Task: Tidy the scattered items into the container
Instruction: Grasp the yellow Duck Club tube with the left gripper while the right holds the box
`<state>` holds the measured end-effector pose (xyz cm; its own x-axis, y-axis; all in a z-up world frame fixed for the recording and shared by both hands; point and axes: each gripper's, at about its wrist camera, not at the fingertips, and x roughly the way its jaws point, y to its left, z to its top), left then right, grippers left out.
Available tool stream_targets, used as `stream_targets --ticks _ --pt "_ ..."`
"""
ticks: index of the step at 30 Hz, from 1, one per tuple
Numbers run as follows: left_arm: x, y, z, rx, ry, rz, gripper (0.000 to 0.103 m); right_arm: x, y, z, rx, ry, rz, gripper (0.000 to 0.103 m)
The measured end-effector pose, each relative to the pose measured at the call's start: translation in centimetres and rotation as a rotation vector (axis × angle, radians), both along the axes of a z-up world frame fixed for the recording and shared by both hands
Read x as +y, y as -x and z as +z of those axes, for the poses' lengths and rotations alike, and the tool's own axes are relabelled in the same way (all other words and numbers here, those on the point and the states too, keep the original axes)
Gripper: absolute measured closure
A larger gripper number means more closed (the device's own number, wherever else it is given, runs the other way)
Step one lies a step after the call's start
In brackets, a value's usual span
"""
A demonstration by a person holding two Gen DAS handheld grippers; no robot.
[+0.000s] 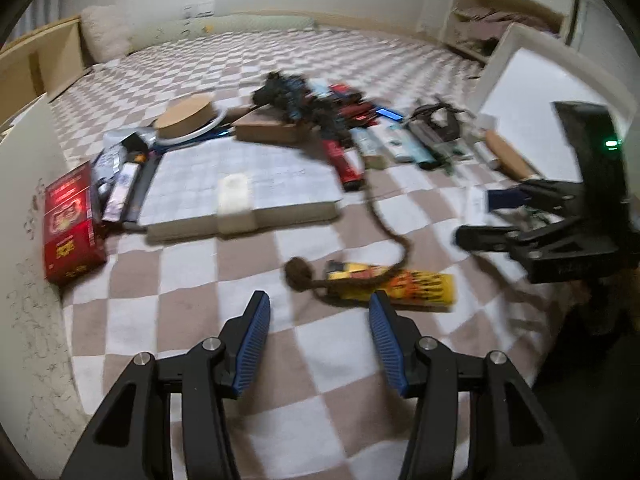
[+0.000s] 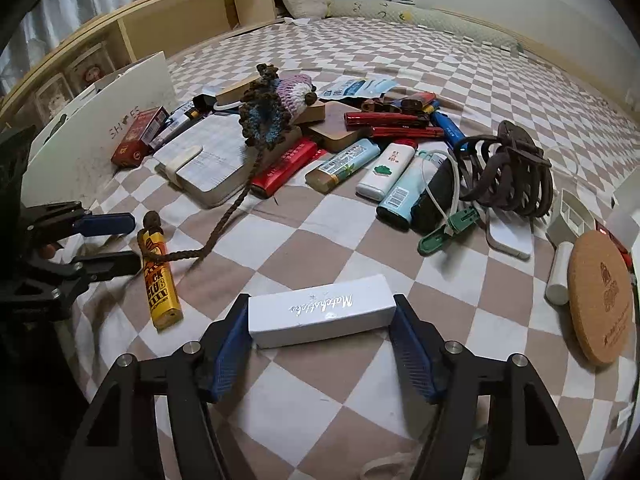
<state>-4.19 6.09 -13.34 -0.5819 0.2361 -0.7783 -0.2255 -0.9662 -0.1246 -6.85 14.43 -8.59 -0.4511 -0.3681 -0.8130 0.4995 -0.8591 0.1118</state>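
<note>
Left claw (image 1: pixel 316 316): jaws parted, nothing between them, hovering over the checkered bedspread (image 1: pixel 192 312) just near of the yellow lighter (image 1: pixel 416 284), which a brown crochet cord (image 1: pixel 384 220) crosses. Right claw (image 2: pixel 322 320): pads pressed on the ends of a white box (image 2: pixel 320 310), scattered lighters (image 2: pixel 384 168) beyond it.

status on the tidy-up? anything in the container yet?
Early stage, nothing visibly put away. In hand: the right gripper is closed on the white rectangular box with script lettering. The left gripper is open, pointing at the yellow lighter with the brown braided cord draped over it. Left: the pile on the checkered blanket, including red lighters and the round cork coaster.
</note>
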Motion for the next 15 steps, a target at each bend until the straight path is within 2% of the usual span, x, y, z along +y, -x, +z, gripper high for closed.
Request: stream_targets --ticks 1,2,5,9,15 --pt "0.3 -0.2 0.2 0.011 -0.008 -0.01 0.026 0.0 0.0 -0.1 -0.002 0.0 -0.009 0.034" --pt "0.5 -0.4 0.3 0.018 -0.017 -0.02 0.024 0.0 0.0 -0.1 -0.004 0.0 -0.014 0.034" --pt "1.6 -0.5 0.3 -0.001 -0.049 -0.064 0.024 -0.1 0.0 -0.2 -0.005 -0.003 -0.021 0.034" --pt "2.8 -0.2 -0.4 -0.032 -0.051 -0.102 0.024 0.1 0.1 -0.3 -0.013 0.013 -0.026 0.034" --pt "2.9 0.9 -0.7 -0.01 -0.027 -0.092 0.024 0.1 0.1 -0.3 -0.017 0.019 -0.027 0.034"
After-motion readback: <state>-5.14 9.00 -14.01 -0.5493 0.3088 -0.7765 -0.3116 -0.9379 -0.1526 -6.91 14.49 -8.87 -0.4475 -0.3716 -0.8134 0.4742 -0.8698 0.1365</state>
